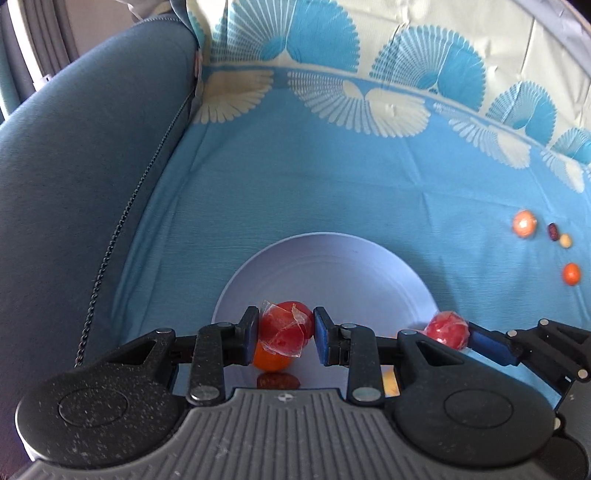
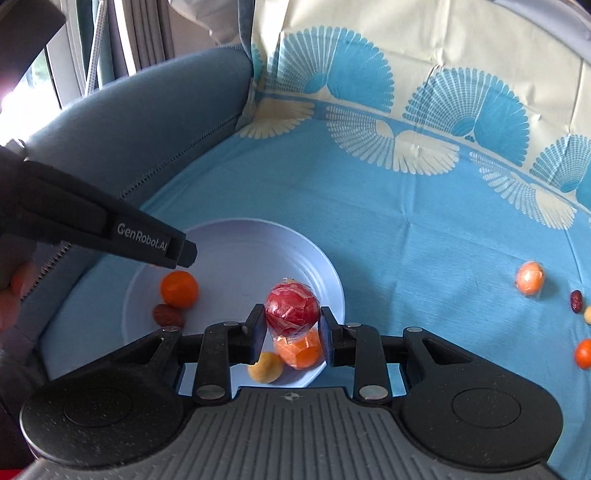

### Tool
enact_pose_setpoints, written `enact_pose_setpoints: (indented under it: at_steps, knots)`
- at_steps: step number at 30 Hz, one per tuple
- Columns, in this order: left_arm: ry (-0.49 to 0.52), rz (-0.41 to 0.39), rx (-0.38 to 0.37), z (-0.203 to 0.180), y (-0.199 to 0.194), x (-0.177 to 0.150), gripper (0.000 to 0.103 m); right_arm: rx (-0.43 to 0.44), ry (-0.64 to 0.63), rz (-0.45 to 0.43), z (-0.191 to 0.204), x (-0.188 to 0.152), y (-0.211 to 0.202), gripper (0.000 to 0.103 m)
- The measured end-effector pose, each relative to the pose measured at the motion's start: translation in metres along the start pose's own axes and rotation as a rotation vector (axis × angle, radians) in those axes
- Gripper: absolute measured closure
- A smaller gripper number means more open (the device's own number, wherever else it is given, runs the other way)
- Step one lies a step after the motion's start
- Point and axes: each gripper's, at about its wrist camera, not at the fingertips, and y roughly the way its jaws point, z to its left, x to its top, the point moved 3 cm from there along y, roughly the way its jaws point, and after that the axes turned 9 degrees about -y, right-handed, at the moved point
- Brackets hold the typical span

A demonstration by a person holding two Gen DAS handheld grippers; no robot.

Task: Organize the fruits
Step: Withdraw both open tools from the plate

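Over the plate (image 2: 229, 254), both grippers (image 1: 284, 330) (image 2: 292, 332) clamp wrapped red fruits (image 1: 283, 328) (image 2: 291, 309).

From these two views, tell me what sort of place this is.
Probably a living room at home: a blue patterned cloth is spread over what looks like a grey-blue upholstered sofa, with curtains behind, and a white plate of fruit set on it.
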Motion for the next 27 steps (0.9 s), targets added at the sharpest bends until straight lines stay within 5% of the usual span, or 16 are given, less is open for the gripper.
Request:
enact_pose_setpoints:
  at_steps: [2, 4, 5, 6, 7, 10, 15, 21, 27]
  knots:
    - [0.002, 0.007, 0.008, 0.0, 0.009, 0.002, 0.068, -0.001, -0.021, 0.019, 0.001, -0.001, 0.01, 0.071]
    - [0.009, -0.003, 0.016, 0.0, 0.013, 0.004, 0.056, -0.002, -0.037, 0.028, 0.002, -0.001, 0.018, 0.071]
    - [0.018, -0.01, 0.024, -0.001, 0.013, 0.006, 0.031, -0.003, -0.042, 0.024, 0.002, 0.0, 0.02, 0.069]
    - [0.025, -0.023, 0.036, -0.001, 0.012, 0.008, 0.005, 0.001, -0.044, 0.017, 0.002, 0.001, 0.021, 0.056]
    - [0.029, -0.048, 0.048, -0.002, 0.008, 0.01, 0.0, 0.004, -0.046, 0.01, 0.001, 0.004, 0.022, 0.04]
    - [0.053, -0.091, 0.072, -0.002, -0.007, 0.011, 0.0, -0.017, -0.035, -0.029, -0.001, 0.011, 0.008, 0.017]
    - [0.064, -0.023, 0.112, 0.003, -0.041, -0.006, 0.0, 0.004, 0.018, -0.024, 0.0, 0.01, -0.039, 0.002]
    - [0.029, 0.05, 0.122, 0.015, -0.087, -0.051, 0.0, -0.004, 0.094, 0.021, 0.016, -0.013, -0.096, 0.001]
    - [0.028, 0.024, 0.133, 0.023, -0.131, -0.094, 0.0, -0.017, 0.138, 0.016, 0.033, -0.033, -0.145, 0.001]
